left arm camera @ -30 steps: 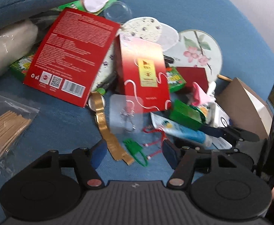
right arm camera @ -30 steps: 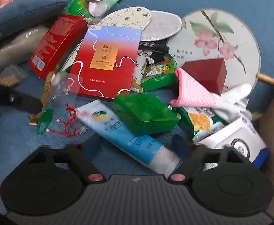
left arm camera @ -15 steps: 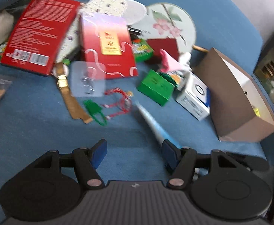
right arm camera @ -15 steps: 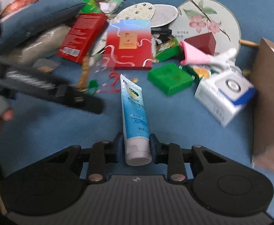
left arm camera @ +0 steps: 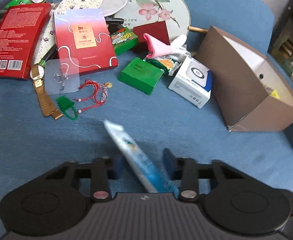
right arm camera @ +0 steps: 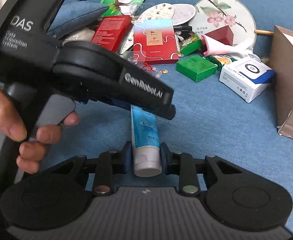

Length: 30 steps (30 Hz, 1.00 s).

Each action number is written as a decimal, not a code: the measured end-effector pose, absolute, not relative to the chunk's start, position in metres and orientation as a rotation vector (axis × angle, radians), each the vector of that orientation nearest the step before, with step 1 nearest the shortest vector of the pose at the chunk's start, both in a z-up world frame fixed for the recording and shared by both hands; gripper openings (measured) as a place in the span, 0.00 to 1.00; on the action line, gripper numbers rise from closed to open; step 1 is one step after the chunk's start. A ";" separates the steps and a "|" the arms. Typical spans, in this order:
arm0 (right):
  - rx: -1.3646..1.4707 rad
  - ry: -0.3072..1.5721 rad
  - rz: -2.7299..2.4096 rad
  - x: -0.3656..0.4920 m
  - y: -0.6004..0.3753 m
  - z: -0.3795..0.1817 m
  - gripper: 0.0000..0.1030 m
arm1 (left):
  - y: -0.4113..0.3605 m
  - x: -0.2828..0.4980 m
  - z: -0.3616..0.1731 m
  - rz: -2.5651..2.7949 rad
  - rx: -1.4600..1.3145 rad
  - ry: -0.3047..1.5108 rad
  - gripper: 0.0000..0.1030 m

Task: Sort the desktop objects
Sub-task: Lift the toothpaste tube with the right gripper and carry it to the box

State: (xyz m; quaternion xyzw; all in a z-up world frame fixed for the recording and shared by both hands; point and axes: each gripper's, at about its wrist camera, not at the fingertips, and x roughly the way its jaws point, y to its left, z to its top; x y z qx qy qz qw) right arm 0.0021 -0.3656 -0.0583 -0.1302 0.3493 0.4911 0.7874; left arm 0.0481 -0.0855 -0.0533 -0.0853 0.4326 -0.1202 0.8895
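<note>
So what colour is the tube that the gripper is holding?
The tube is light blue with a white cap, clearest in the right wrist view.

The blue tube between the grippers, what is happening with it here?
A person works two handheld grippers over a cluttered blue surface. The right gripper is shut on the blue tube, near its white cap. The left gripper is around the tube's other end, jaws apart. It looks like a handover. The brown box stands open at the right, and the other items lie unsorted.
</note>
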 end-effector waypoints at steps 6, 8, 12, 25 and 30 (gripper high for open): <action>-0.297 0.754 1.036 -0.001 -0.364 -0.058 0.28 | -0.082 0.046 -0.055 -0.230 -0.225 0.905 0.27; -0.296 0.752 1.030 -0.001 -0.363 -0.059 0.28 | -0.082 0.045 -0.055 -0.220 -0.239 0.903 0.27; -0.284 0.753 1.020 -0.001 -0.363 -0.060 0.28 | -0.085 0.044 -0.054 -0.220 -0.218 0.903 0.27; -0.264 0.775 1.007 0.000 -0.365 -0.059 0.27 | -0.092 0.042 -0.051 -0.221 -0.202 0.895 0.23; -0.250 0.769 1.003 0.000 -0.369 -0.057 0.27 | -0.099 0.040 -0.043 -0.226 -0.193 0.868 0.21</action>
